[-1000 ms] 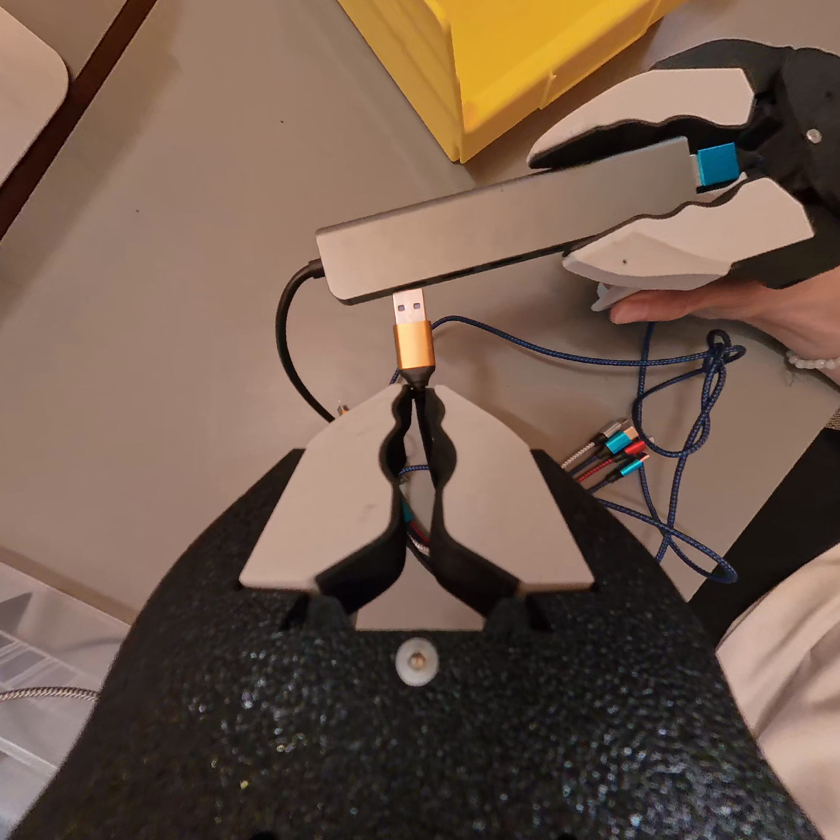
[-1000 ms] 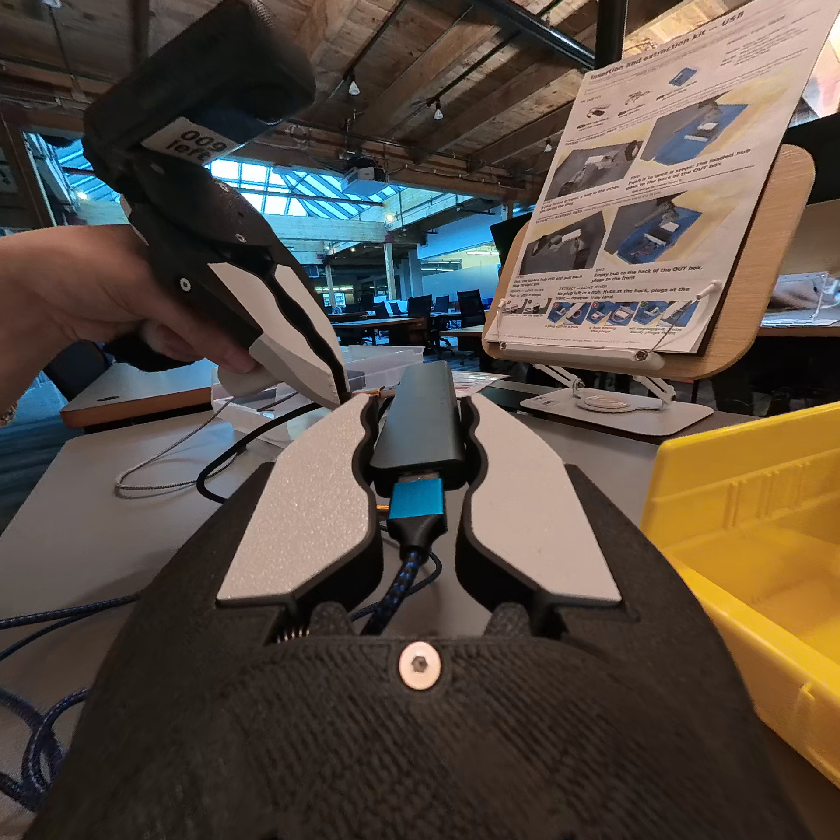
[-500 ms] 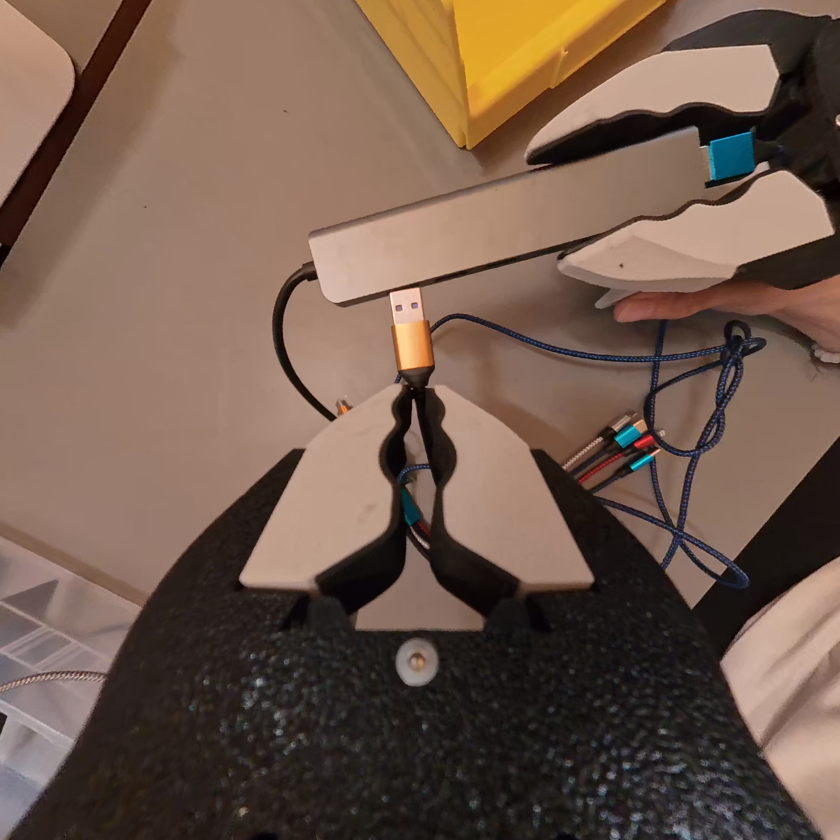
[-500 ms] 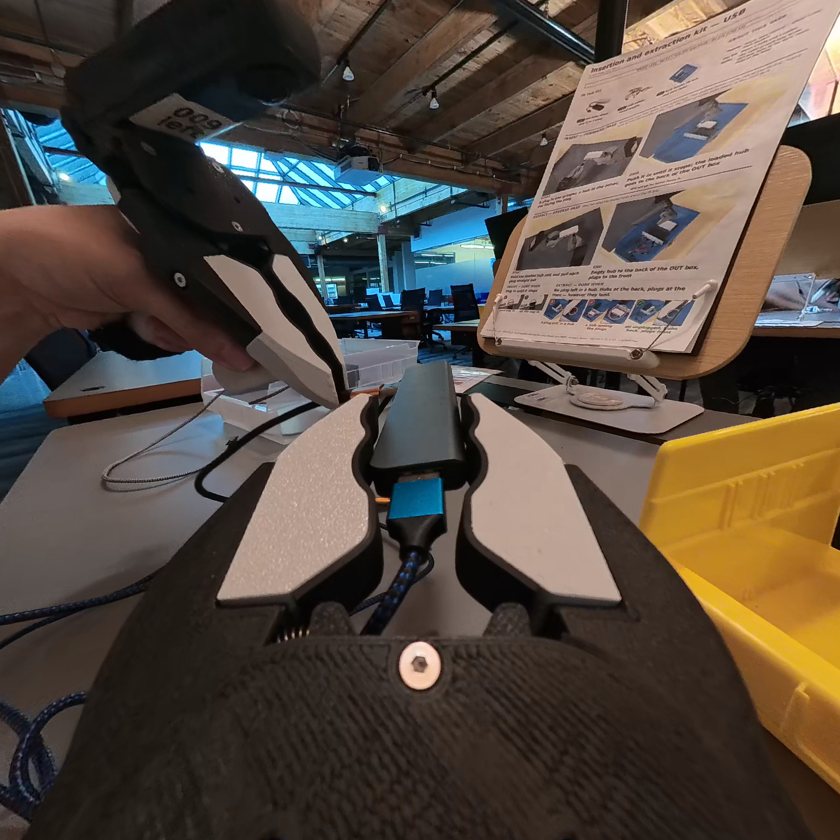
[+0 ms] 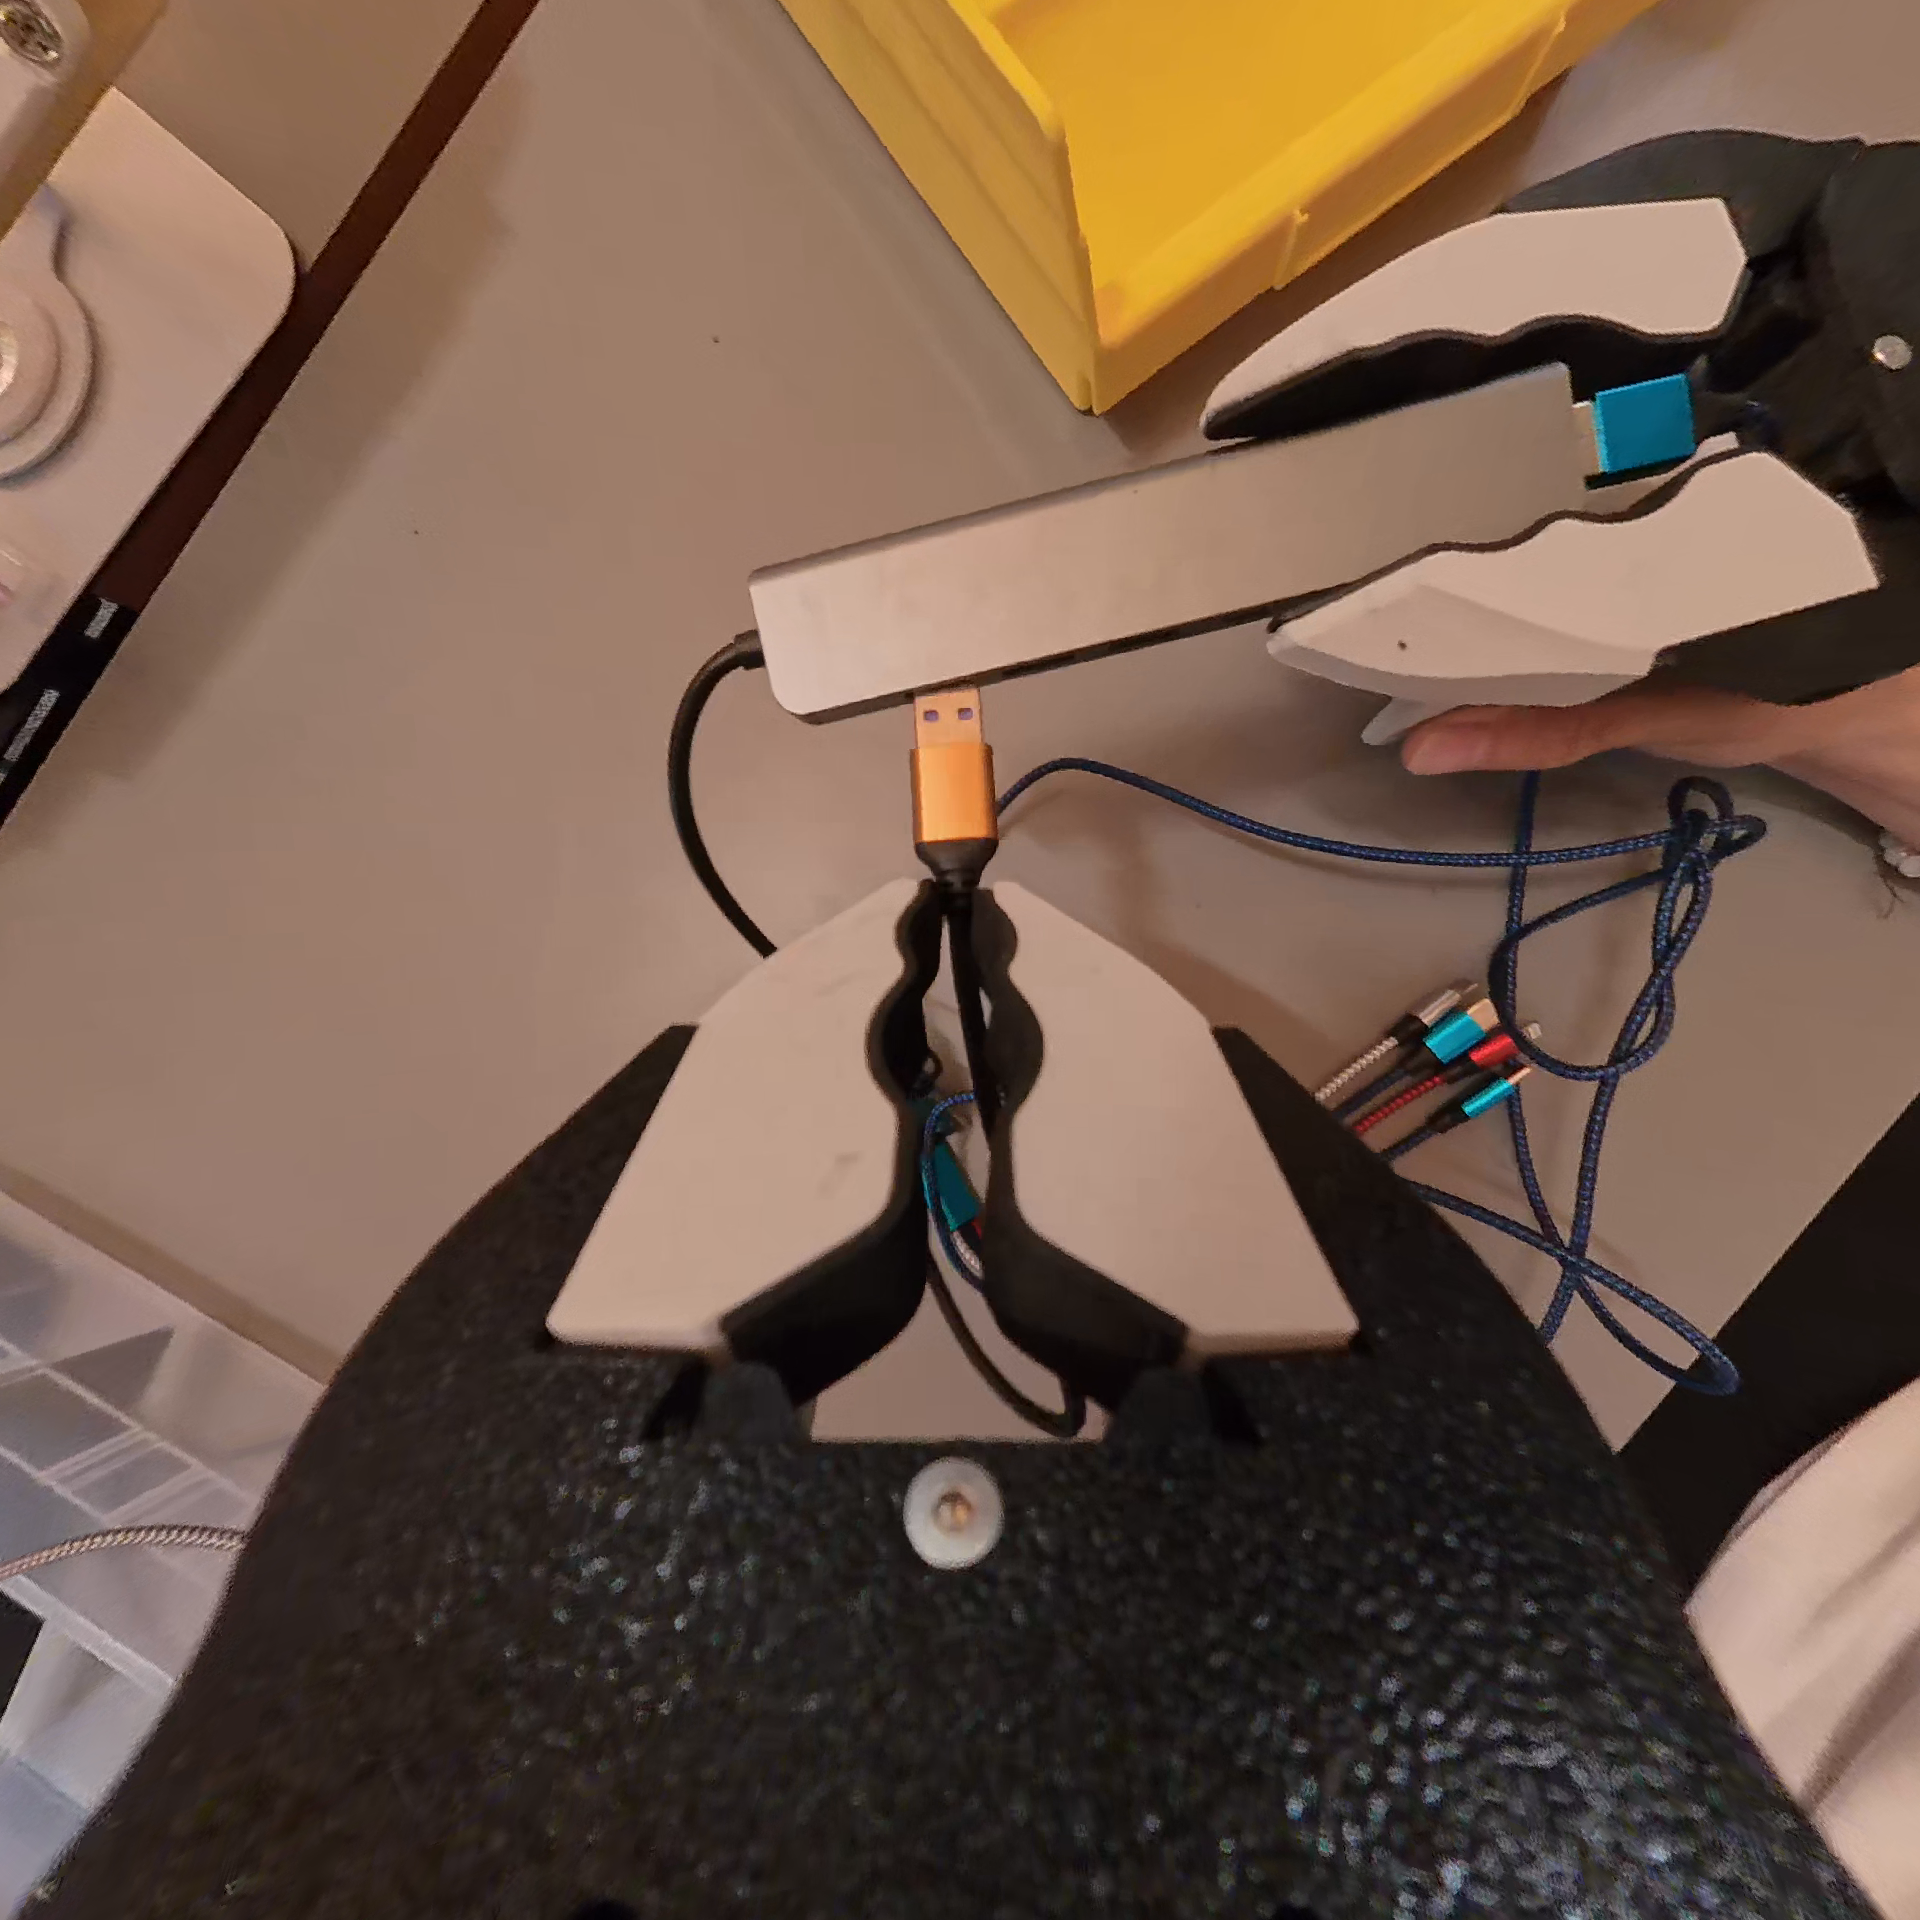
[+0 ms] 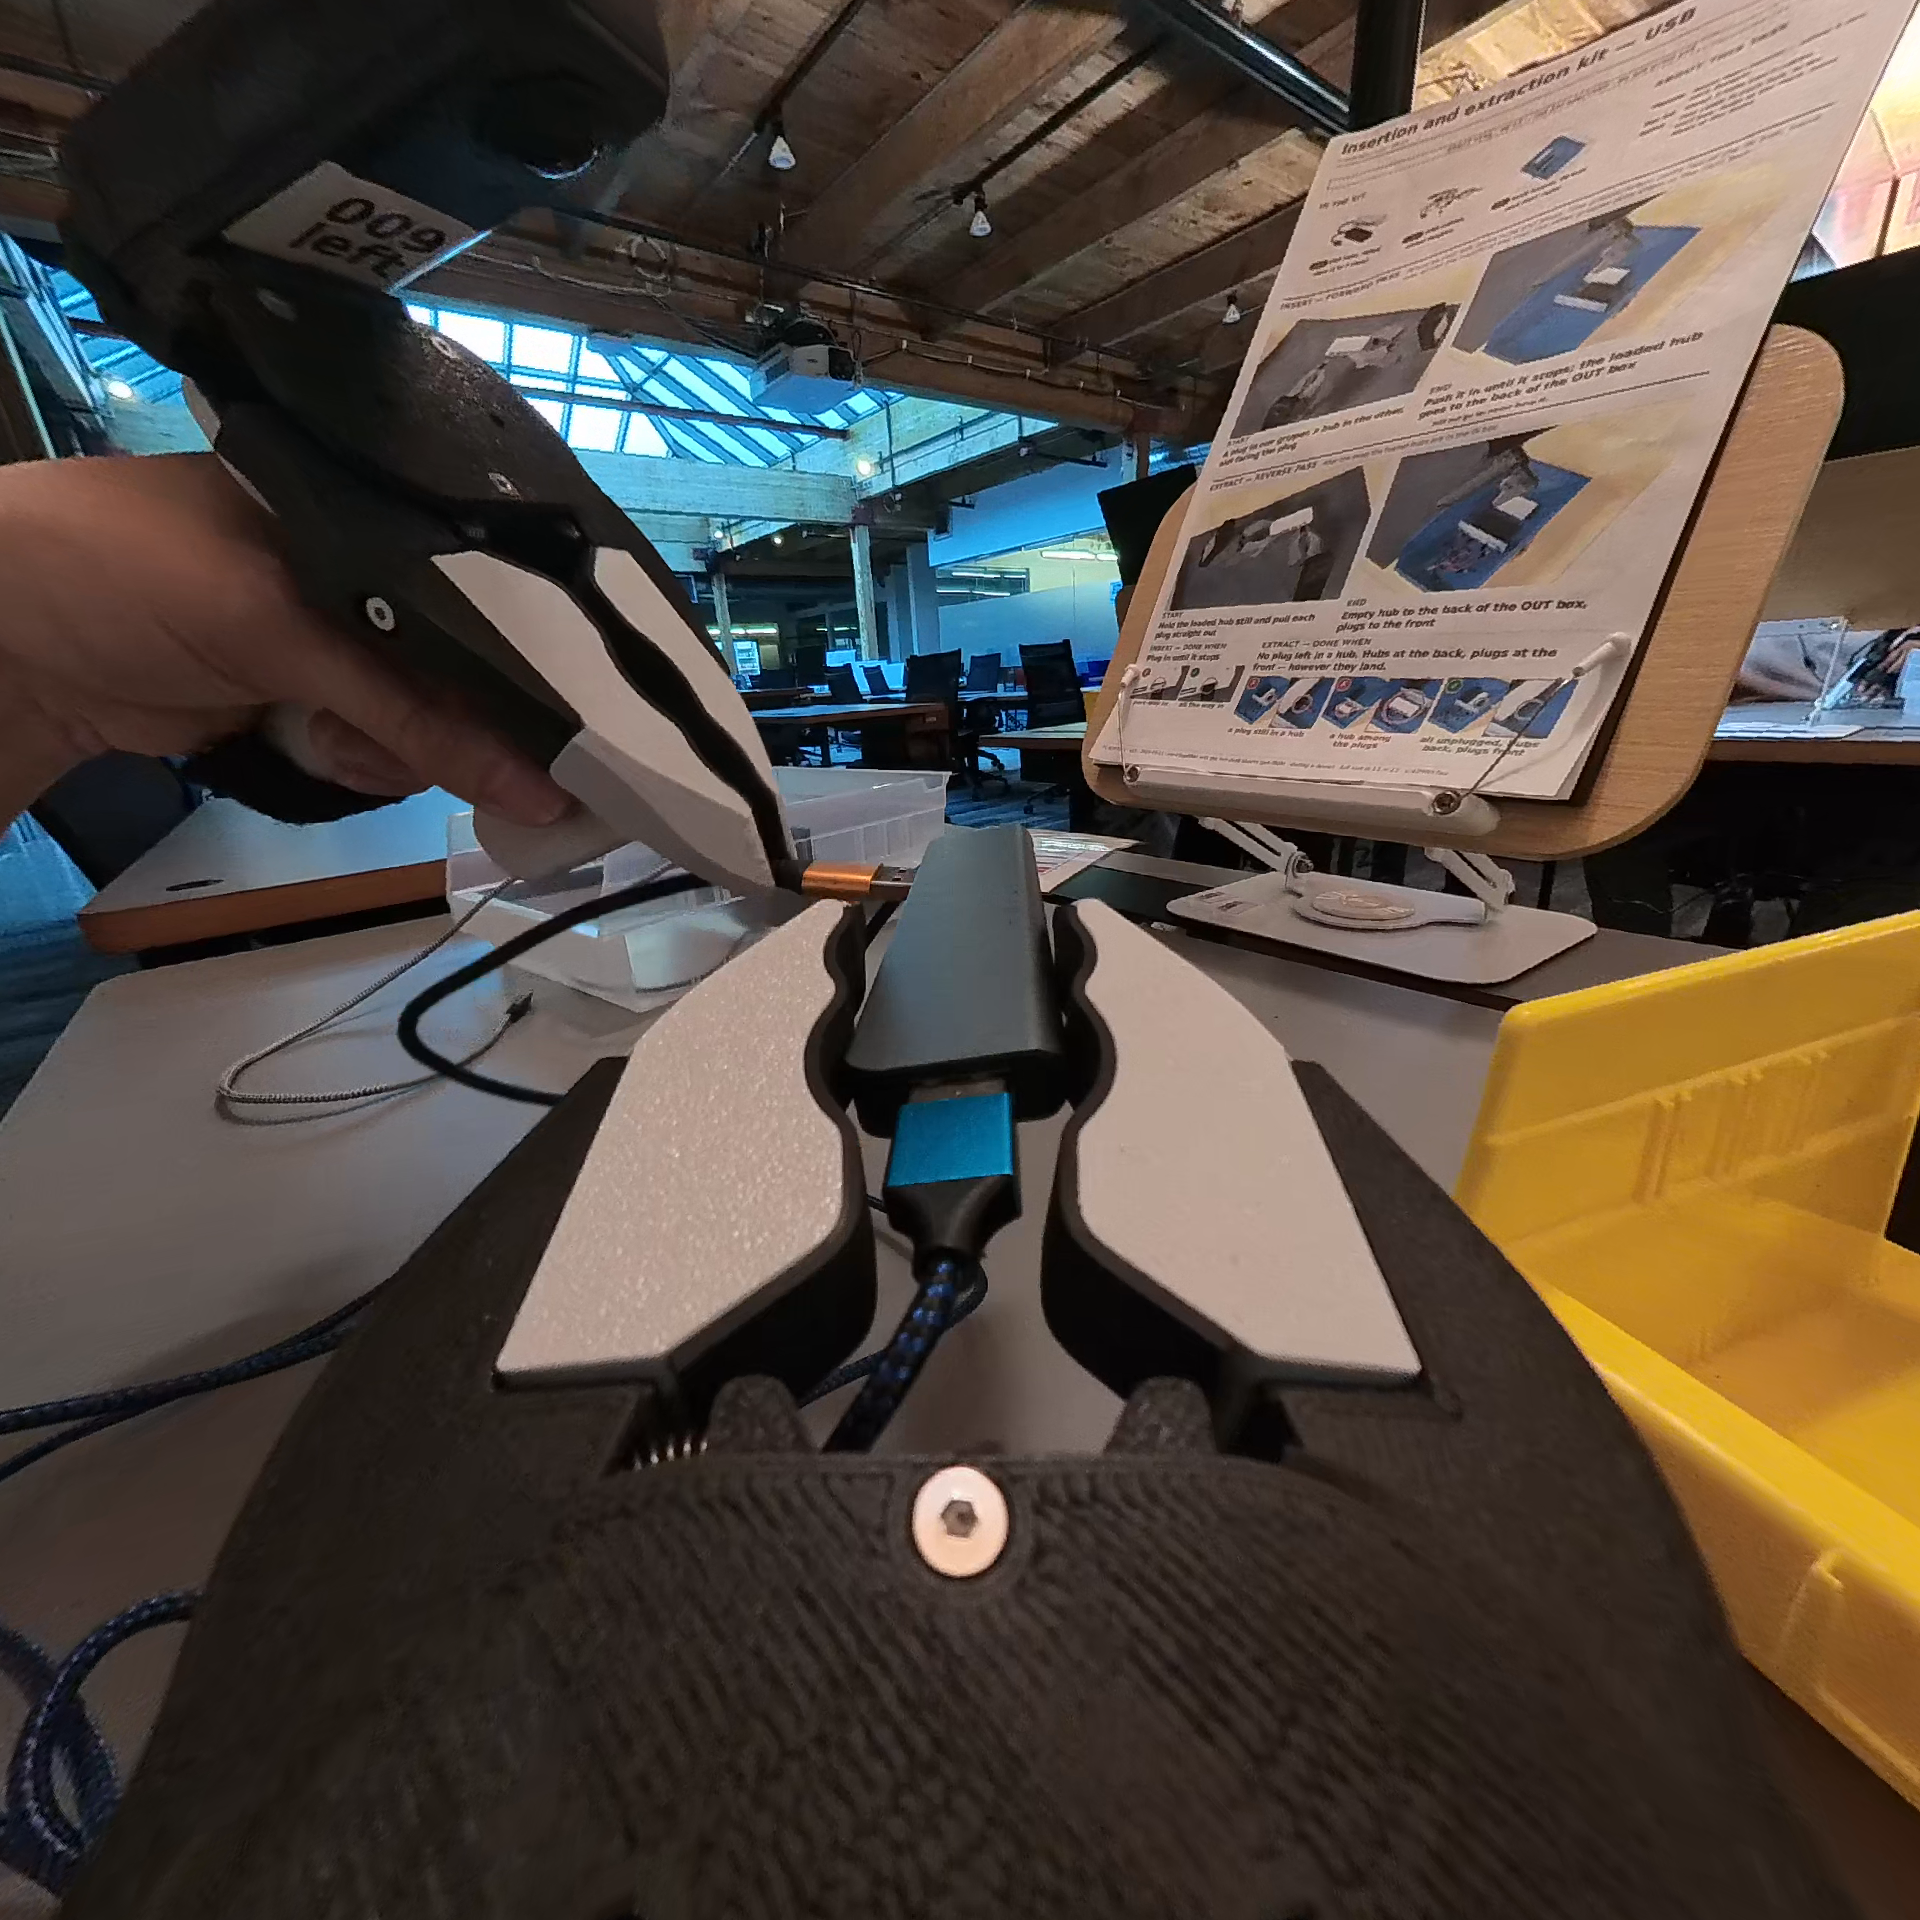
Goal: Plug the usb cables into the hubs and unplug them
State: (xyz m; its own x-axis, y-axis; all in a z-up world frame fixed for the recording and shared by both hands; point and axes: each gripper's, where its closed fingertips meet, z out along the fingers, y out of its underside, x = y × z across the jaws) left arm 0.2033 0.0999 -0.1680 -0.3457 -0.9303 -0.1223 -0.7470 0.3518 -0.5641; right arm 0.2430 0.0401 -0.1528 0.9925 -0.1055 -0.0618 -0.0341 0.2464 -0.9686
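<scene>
The left gripper [image 5: 951, 894] is clamped on the thin black cable just behind the orange plug [image 5: 952, 795], so the plug sticks out beyond the fingertips and points straight at the hub [image 5: 1164, 561]. Over the last second the plug has closed in: its silver tip, which stood just short of the hub's long edge, now touches or slightly enters a port on that edge near the hub's free end. How deep it sits cannot be told; most of the metal shell still shows, so by my reading the insertion has only begun and needs a straight push to seat.

The right gripper [image 6: 961, 997] is closed around the other end of the hub, holding it off the table [image 5: 436, 582] and roughly level, with a blue plug [image 6: 951, 1143] already seated in the end that faces its palm. That grip has held steady while the left side advanced, which gives the push something to press against.

Farther out, a blue braided cable [image 5: 1558, 935] loops loosely across the table beside a bundle of small coloured connectors [image 5: 1455, 1060]. A yellow bin [image 5: 1195, 156] stands beyond the hub, and an instruction sheet on a stand [image 6: 1455, 468] rises behind it in the right wrist view.
</scene>
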